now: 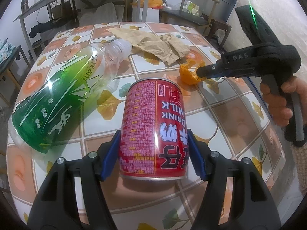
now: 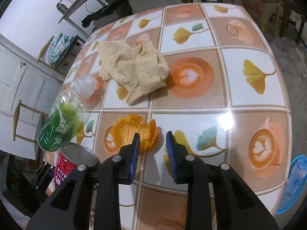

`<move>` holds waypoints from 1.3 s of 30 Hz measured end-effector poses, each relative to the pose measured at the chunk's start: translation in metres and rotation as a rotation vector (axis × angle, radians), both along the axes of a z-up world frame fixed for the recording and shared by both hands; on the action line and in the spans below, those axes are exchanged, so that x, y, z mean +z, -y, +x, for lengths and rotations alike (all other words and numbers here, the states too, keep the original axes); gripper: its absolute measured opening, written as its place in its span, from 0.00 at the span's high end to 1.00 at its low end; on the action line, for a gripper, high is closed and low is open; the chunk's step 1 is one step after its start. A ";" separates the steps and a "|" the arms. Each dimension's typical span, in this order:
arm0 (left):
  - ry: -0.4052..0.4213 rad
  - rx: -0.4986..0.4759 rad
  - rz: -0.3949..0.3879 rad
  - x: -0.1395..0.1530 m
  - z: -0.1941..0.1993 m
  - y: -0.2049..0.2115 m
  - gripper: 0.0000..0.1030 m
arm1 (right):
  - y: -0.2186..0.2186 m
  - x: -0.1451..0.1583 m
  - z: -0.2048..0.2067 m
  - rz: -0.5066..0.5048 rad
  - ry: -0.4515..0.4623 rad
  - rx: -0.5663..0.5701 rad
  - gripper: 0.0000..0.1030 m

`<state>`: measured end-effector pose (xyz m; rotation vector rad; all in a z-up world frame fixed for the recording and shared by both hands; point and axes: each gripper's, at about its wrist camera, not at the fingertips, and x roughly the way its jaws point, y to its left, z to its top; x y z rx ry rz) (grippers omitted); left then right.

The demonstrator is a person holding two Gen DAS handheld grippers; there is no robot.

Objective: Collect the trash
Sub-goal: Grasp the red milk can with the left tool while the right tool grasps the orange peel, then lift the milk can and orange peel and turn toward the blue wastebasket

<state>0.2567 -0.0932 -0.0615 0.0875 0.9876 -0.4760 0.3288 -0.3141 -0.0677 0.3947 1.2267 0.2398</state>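
A red milk-drink can (image 1: 153, 130) sits between the blue pads of my left gripper (image 1: 153, 153), which is shut on it; it also shows in the right wrist view (image 2: 67, 164). A green-labelled plastic bottle (image 1: 63, 97) lies on its side left of the can, also in the right wrist view (image 2: 61, 122). Crumpled brown paper (image 1: 153, 44) lies farther back (image 2: 132, 71). An orange peel (image 2: 134, 132) lies on the table; my right gripper (image 2: 153, 149) is open, its left finger over the peel's near edge. In the left wrist view the right gripper (image 1: 203, 71) touches the peel (image 1: 189, 72).
The table (image 2: 230, 76) carries a tiled cloth with leaf and coffee-cup prints. A blue basket rim (image 2: 293, 184) shows at the right edge. Chairs (image 1: 199, 13) and a shelf (image 1: 57, 3) stand beyond the table's far side.
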 end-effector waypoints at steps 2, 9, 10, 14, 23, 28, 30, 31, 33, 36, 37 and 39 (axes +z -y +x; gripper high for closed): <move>-0.001 0.002 -0.002 0.000 0.000 0.000 0.40 | -0.002 -0.005 0.000 0.016 -0.011 -0.011 0.85; -0.005 0.022 -0.006 0.000 0.001 -0.005 0.40 | 0.003 -0.008 -0.005 0.078 0.002 -0.076 0.94; -0.007 0.026 -0.007 0.000 0.001 -0.006 0.40 | 0.003 -0.006 -0.006 0.080 0.008 -0.080 0.94; -0.013 0.043 -0.015 0.004 -0.003 -0.010 0.40 | 0.010 0.005 -0.014 0.090 0.034 -0.095 0.94; 0.023 0.051 -0.028 0.026 -0.025 -0.008 0.40 | 0.035 0.034 -0.050 0.117 0.105 -0.138 0.94; 0.056 0.031 -0.029 0.040 -0.039 0.001 0.40 | 0.055 0.050 -0.079 0.128 0.148 -0.176 0.94; 0.069 0.022 -0.028 0.045 -0.045 0.005 0.40 | 0.064 0.057 -0.090 0.131 0.164 -0.193 0.94; 0.074 0.017 -0.030 0.048 -0.048 0.007 0.40 | 0.069 0.060 -0.096 0.131 0.173 -0.204 0.94; 0.083 0.004 -0.033 0.053 -0.053 0.012 0.40 | 0.082 0.066 -0.111 0.132 0.192 -0.230 0.94; 0.085 -0.032 -0.051 0.061 -0.061 0.025 0.40 | 0.104 0.075 -0.136 0.122 0.220 -0.280 0.94; 0.085 -0.048 -0.056 0.063 -0.063 0.030 0.40 | 0.111 0.078 -0.143 0.118 0.227 -0.295 0.94; 0.091 -0.091 -0.063 0.068 -0.066 0.044 0.40 | 0.133 0.084 -0.165 0.106 0.247 -0.350 0.94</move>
